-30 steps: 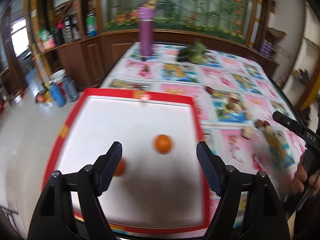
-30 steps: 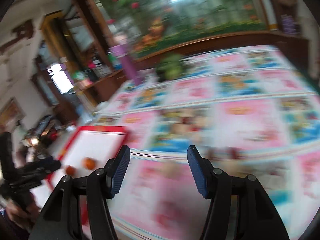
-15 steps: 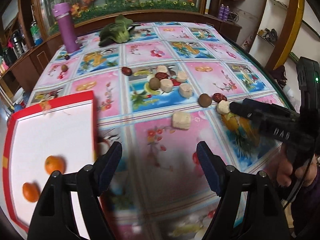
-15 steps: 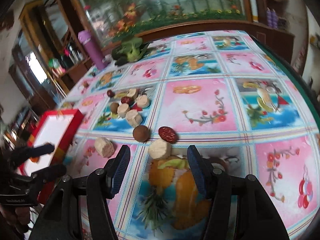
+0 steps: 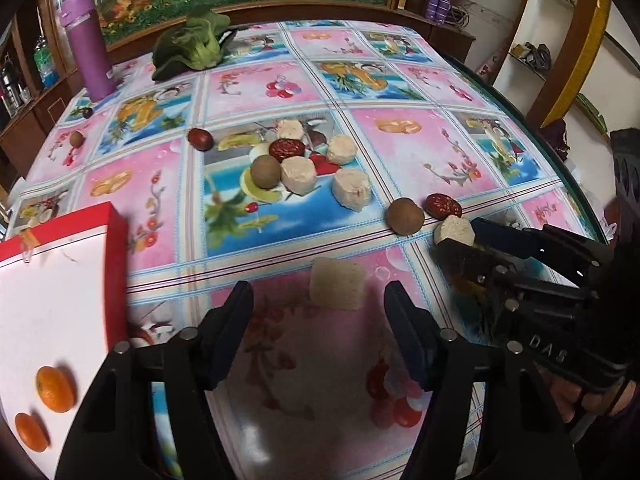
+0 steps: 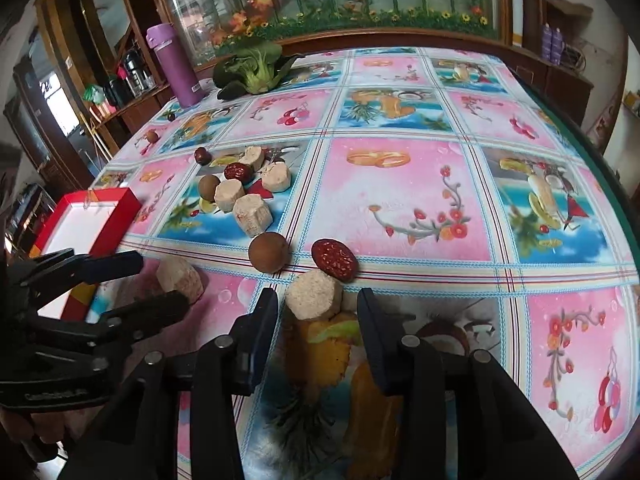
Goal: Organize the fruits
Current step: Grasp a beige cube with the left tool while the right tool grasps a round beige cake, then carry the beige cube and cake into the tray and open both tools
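the left tool (image 5: 320,312) is spread wide and empty, hovering low over the table (image 5: 400,152) with a pale cut fruit chunk (image 5: 338,284) lying just ahead of the gap between its fingers, toward 12 o'clock. the right tool (image 6: 318,320) is spread too, and a second pale chunk (image 6: 314,294) sits right at its fingertips, not yet pinched. just beyond that chunk, at 12 o'clock in the right wrist view, lie a brown round fruit (image 6: 268,252) and a wrinkled red date (image 6: 334,260), near each other but apart. further out, toward 11 o'clock, a loose cluster of more pale chunks (image 6: 252,212), another date and another brown fruit waits on the patterned cloth. the red-rimmed white tray (image 5: 116,256) sits at 9 o'clock of the left tool and holds 2 small oranges (image 5: 54,388).

the chunks look light, porous and somewhat soft, likely to crumble or dent under a hard squeeze; a gentle pinch across the flat cut sides seems best. the round brown fruit would probably roll, so it wants a centred grip across its widest part. the dates look light and leathery, forgiving to hold.

readable writing: "das" is moulded on the right tool's body as seen from the left wrist; the lettering on the left tool's body is too blurred to read.
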Demonstrator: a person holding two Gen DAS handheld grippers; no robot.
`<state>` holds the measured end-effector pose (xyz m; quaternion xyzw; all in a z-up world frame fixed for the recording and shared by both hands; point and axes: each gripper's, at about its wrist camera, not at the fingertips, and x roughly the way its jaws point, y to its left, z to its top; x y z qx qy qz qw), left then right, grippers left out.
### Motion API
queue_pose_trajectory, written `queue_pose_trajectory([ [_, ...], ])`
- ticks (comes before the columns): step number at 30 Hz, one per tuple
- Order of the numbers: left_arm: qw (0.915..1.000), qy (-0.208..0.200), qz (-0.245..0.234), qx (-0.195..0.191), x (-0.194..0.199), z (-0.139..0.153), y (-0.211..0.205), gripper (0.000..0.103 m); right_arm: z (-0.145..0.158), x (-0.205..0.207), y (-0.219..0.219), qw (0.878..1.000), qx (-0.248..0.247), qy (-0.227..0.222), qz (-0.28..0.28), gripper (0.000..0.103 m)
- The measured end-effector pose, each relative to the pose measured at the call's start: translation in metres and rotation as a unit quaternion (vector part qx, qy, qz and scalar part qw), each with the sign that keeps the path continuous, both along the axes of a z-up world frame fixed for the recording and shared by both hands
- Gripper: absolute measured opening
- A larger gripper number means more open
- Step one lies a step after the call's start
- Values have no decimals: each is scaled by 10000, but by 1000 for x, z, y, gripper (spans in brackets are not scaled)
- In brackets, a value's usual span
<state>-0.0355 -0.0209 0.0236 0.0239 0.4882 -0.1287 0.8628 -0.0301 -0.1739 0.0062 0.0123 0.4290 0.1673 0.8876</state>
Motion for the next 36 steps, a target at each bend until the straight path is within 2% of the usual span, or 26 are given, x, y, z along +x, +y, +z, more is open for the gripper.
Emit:
queue_pose_trajectory([
  [2, 10000, 82, -32, 9, 3, -5, -3, 52, 0, 0, 3, 9999, -99, -49, 24, 41],
  [4, 10000, 19, -69, 34, 4, -6, -5, 49, 0, 0, 5, 9998, -164, -69, 36, 40],
  [6, 10000, -2, -86, 27, 5, -6, -6, 40, 0, -1, 6, 9997, -219, -92, 34, 33],
  [8, 10000, -15, -90, 7, 6, -6, -6, 36, 0, 0, 6, 9996, -250, -99, 33, 28],
  [11, 10000, -47, -81, -13, 7, -6, -5, 28, 0, 1, 7, 9996, -270, -94, 31, 28],
  [17, 9999, -49, 17, -164, 1, -4, 3, 28, 1, 0, 3, 10000, -82, 16, -6, 27],
  [20, 9996, -120, 106, -251, -6, 1, 12, 28, 4, -4, 2, 9998, 165, 108, 22, 27],
  [25, 9981, -422, 337, -309, -29, 23, 35, 28, 18, -12, 11, 9991, 368, 12, 188, 27],
  [31, 9930, -845, 759, -324, -59, 51, 77, 28, 37, -16, 57, 9961, 536, -118, 687, 27],
  [36, 9833, -1090, 1438, -249, -81, 64, 132, 28, 49, -20, 113, 9901, 655, -213, 1224, 27],
])
